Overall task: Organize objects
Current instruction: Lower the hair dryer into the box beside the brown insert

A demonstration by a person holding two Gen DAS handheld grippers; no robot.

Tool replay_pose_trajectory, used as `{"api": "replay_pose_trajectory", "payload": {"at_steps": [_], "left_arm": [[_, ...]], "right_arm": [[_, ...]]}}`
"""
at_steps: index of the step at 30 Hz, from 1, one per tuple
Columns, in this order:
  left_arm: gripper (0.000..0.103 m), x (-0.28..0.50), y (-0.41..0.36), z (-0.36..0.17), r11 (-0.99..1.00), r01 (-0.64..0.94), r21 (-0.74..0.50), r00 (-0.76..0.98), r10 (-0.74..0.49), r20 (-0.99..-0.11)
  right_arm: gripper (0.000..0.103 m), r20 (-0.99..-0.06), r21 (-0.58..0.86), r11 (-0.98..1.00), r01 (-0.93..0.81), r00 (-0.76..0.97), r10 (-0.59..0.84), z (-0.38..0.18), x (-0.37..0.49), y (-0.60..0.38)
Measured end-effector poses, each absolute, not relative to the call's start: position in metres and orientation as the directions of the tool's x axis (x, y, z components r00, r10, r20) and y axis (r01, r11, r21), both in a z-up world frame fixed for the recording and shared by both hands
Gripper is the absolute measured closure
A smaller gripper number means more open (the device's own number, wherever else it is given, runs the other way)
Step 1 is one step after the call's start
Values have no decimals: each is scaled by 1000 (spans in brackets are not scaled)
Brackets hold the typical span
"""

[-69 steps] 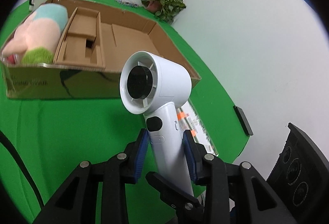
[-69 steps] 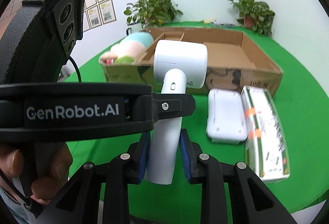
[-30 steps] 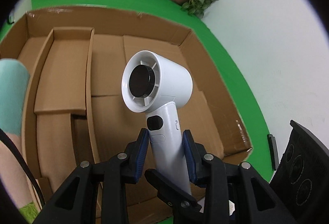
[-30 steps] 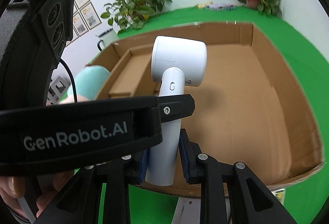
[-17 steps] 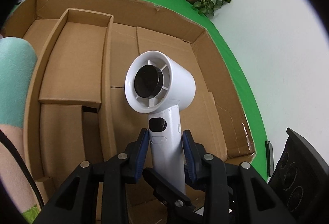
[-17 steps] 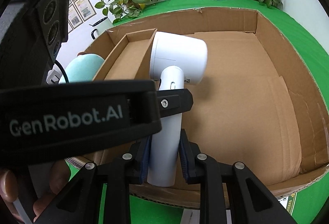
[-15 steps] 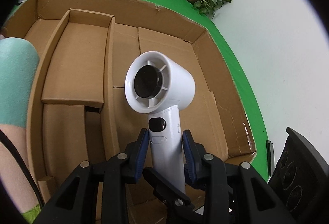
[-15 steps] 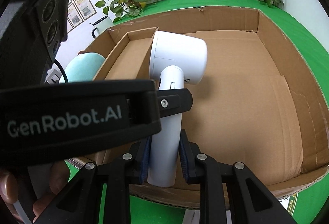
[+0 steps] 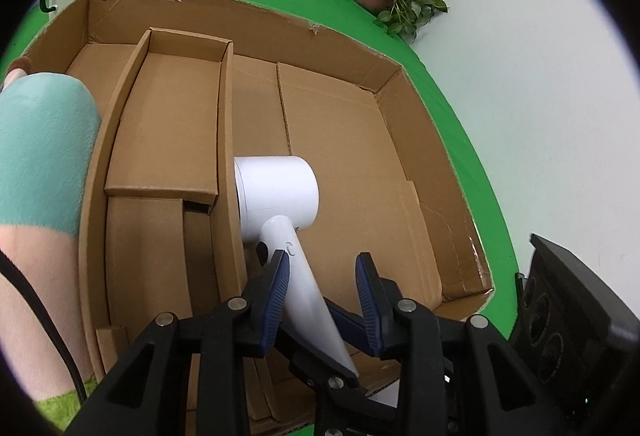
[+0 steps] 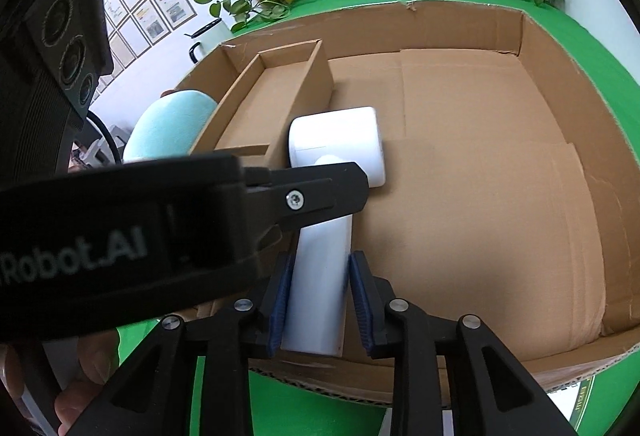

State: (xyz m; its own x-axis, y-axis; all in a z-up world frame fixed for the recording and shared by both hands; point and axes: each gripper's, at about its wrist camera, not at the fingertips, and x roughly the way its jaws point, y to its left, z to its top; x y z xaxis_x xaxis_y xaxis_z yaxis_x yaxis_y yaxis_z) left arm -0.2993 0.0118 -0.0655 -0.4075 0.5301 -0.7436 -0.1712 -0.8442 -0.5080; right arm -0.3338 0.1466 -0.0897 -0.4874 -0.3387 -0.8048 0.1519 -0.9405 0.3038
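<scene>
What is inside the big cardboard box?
The white hair dryer, a smaller cardboard tray and a plush toy. The toy's lower part is hidden.

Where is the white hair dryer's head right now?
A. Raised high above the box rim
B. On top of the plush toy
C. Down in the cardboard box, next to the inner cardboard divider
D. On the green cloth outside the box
C: the hair dryer has its head low on the floor of the cardboard box, right beside the inner divider, while the plush toy lies on the divider's other side.
</scene>
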Motion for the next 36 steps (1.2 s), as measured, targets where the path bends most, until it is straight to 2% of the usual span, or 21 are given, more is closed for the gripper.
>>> {"api": "replay_pose_trajectory", "payload": {"at_steps": [8, 15, 26, 36], "left_arm": [[70, -275, 0, -40, -868, -216, -448, -490, 493, -719], [70, -251, -20, -37, -907, -188, -376, -529, 416, -740], [70, -256, -27, -46, -896, -151, -417, -519, 431, -738], [70, -254, -30, -49, -895, -140, -423, -518, 431, -739]], "right_arm": [[73, -778, 380, -905, 191, -464, -425, -81, -337, 156], [73, -806, 383, -913, 140, -433, -404, -90, -358, 158], [76, -832, 359, -929, 92, -420, -363, -108, -359, 140], [76, -829, 402, -913, 62, -399, -392, -115, -363, 140]]}}
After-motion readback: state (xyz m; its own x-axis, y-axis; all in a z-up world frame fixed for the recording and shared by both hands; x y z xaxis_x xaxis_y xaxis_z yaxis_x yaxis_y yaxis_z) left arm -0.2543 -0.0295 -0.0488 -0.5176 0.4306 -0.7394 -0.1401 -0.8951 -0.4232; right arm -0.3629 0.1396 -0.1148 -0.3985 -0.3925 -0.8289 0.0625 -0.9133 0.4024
